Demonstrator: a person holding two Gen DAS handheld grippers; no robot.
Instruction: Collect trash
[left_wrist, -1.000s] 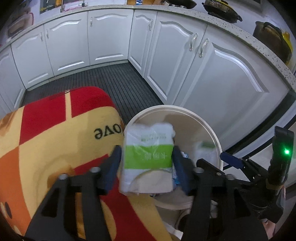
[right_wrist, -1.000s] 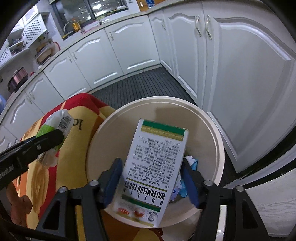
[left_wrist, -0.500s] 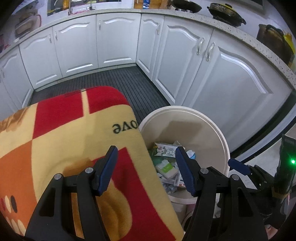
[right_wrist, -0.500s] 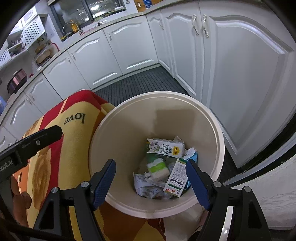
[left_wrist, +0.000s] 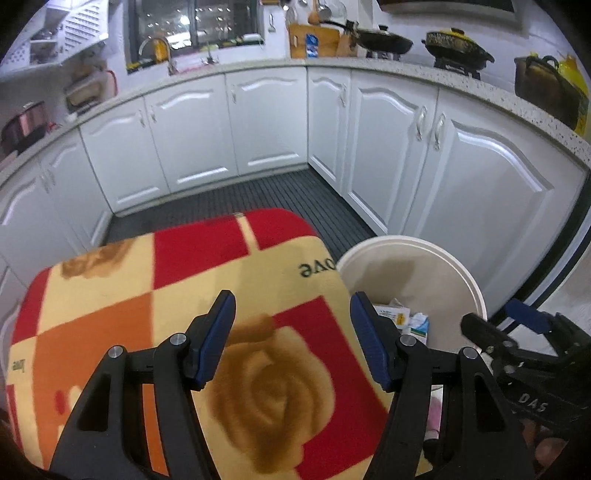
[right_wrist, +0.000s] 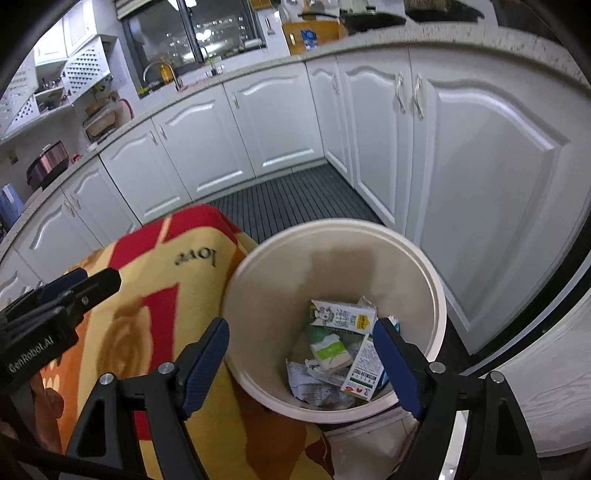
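Now that the green-banded tissue pack it gripped a second ago is gone, the left claw (left_wrist: 291, 341) stands apart and empty in the left wrist view, above the fleecy blanket (left_wrist: 177, 314) with its red, orange and cream squares and rose print. Just right of the claw is the round, smooth cream trash bin (left_wrist: 439, 258), with crumpled cartons visible deep inside.

From the right wrist view, the right claw (right_wrist: 301, 363) is empty too, its jaws opening further with nothing between them; the flat cardboard Watermelon Frost box (right_wrist: 362, 369) it carried now lies in the bin (right_wrist: 258, 280) just ahead of its right finger. Beside the box lie the soft tissue pack (right_wrist: 330, 350), a dented milk carton (right_wrist: 341, 314) and creased paper scraps (right_wrist: 310, 384). Both drops look done, so I judge this pair of items collected; any further trash would lie out of view.
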